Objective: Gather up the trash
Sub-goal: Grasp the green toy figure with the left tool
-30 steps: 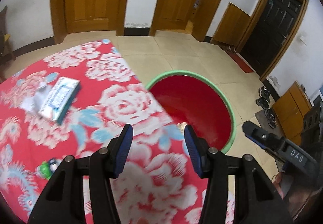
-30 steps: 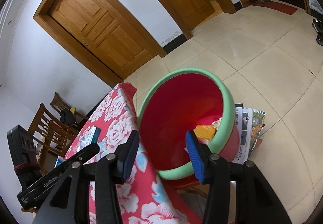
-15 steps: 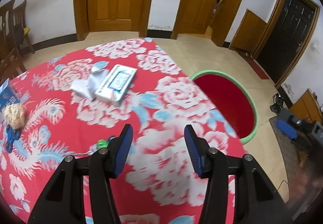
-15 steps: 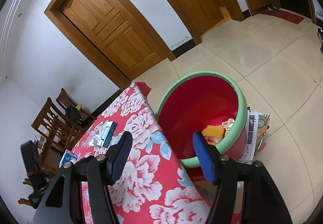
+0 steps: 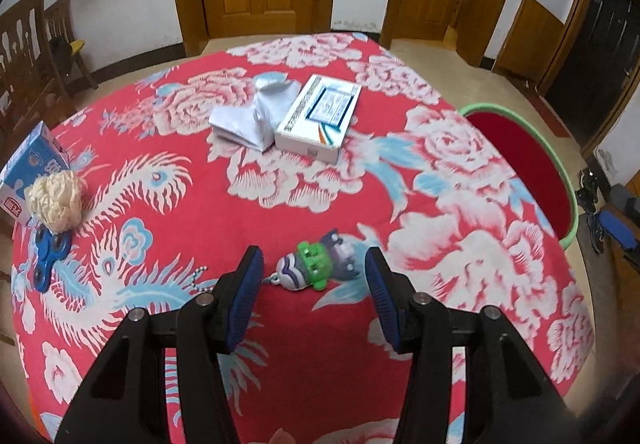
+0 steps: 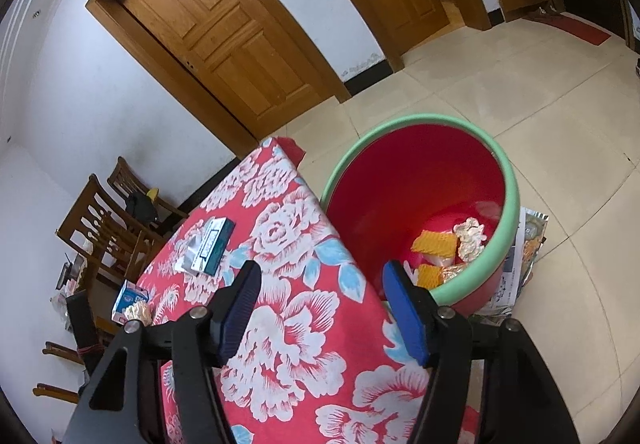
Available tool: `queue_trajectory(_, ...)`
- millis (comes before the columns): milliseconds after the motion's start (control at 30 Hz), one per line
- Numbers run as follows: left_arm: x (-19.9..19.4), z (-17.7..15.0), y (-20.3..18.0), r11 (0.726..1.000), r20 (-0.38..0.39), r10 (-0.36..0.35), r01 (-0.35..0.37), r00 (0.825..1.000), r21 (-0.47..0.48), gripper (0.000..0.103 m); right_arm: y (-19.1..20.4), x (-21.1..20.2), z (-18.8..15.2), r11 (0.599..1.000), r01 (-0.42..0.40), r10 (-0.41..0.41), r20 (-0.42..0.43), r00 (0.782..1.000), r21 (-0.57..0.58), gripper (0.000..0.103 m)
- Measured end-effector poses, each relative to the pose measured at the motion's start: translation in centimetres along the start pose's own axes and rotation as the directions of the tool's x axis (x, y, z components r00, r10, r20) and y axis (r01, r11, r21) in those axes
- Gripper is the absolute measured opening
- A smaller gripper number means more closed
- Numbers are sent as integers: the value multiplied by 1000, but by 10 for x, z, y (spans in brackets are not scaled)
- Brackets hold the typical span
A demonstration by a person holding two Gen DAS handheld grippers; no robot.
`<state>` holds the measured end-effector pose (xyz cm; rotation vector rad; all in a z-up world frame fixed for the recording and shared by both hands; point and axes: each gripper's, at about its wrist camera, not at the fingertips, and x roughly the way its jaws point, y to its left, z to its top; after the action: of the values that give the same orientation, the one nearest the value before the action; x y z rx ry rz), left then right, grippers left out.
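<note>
My left gripper [image 5: 312, 276] is open and empty above the red floral tablecloth [image 5: 280, 212]; a small green and purple toy on a bead chain [image 5: 316, 270] lies between its fingertips. Farther off lie crumpled silver foil [image 5: 252, 120], a white and teal box [image 5: 320, 116] and a cream paper ball [image 5: 56, 200]. My right gripper [image 6: 320, 308] is open and empty over the table's edge beside the red bin with a green rim [image 6: 508, 180]. Orange wrappers [image 6: 434, 244] and foil [image 6: 470, 238] lie in the bin. The bin also shows in the left wrist view [image 5: 560, 168].
A blue fidget spinner [image 5: 50, 256] and a blue and white carton [image 5: 28, 160] sit at the table's left edge. Wooden chairs [image 6: 104, 220] stand behind the table. Newspapers [image 6: 524, 264] lie under the bin on the tiled floor. Wooden doors line the wall.
My left gripper has swung left from the bin to over the table, now framing the toy. My right gripper has pulled back and up from the bin, with its jaws a little wider.
</note>
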<state>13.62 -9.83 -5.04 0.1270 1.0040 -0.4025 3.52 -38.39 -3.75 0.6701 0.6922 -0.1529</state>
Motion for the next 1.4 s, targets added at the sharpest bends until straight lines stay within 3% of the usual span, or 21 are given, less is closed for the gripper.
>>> queue_trajectory(233,13,-5,0,1000,-31,-8,8,999,5,52,7,9,-4,1000,9,-9,-27,1000,-12,66)
queue_trajectory(633,7,-9,9,999,-4,-30,30,1000,-17,47,42,26,-1,994,-3,-5,-69,998,-107,66)
queue_trajectory(833,-6,5,39,992,49,-35,40,998,-116,47,68,40,-2,988,-15,0,-97,995,-156,66)
queue_trajectory(1067,-12,29,84,966,112,29,1,993,-260,47,100,60,-3,977,-25,-3,-131,991,-210,66)
queue_trajectory(1400,-4,25,119,933,135,109,-55,985,-355,47,160,114,-5,951,-31,-25,-176,984,-307,66)
